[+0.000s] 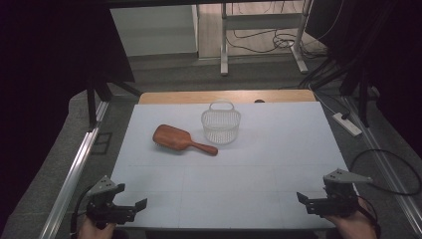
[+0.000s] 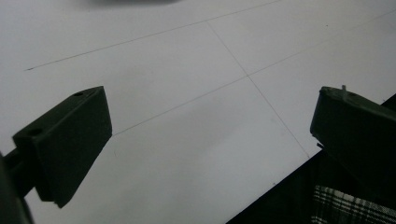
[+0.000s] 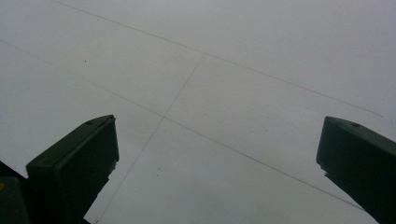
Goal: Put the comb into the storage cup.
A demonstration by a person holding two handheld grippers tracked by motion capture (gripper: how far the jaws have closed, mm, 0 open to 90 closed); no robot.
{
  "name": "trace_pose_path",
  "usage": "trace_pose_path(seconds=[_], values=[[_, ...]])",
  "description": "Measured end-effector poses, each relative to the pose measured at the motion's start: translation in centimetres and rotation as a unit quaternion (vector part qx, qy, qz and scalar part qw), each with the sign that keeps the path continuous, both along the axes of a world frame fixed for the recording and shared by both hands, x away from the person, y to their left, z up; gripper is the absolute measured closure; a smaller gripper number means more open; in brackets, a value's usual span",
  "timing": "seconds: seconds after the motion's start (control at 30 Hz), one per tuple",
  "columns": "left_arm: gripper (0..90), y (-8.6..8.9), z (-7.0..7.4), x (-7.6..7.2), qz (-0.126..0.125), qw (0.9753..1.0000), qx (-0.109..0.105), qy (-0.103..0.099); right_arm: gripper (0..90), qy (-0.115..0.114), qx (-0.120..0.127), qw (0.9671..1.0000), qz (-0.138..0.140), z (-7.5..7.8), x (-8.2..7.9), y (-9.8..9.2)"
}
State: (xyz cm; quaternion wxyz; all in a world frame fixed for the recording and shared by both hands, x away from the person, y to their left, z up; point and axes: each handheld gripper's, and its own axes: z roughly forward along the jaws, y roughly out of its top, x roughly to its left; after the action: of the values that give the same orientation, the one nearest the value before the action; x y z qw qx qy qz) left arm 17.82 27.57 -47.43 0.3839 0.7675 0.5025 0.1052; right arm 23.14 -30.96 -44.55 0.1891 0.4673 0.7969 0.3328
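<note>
Right tool, black jaws spread wide, above white table, thin crossing lines

We count one wooden hairbrush, one white mesh basket, two handheld grippers, left and right, and one table.

A white desk has a wooden strip along its far edge. Beyond it, grey floor, a metal frame, cables; dark curtains flank both sides.
</note>
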Motion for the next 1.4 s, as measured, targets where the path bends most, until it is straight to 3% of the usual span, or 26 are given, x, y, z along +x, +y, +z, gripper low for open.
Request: trace_pose_path(seconds=[0.77,1.4], values=[[0.8,-0.2,0.0,0.3,-0.007,0.9998,0.011,0.016,0.0,0.000,-0.003,1.0000,0.000,-0.1,0.0,0.1],[1.1,-0.8,0.1,1.4,-0.028,0.9996,0.008,0.002,0.0,-0.004,-0.004,0.9999,0.011,0.0,-0.1,0.2]])
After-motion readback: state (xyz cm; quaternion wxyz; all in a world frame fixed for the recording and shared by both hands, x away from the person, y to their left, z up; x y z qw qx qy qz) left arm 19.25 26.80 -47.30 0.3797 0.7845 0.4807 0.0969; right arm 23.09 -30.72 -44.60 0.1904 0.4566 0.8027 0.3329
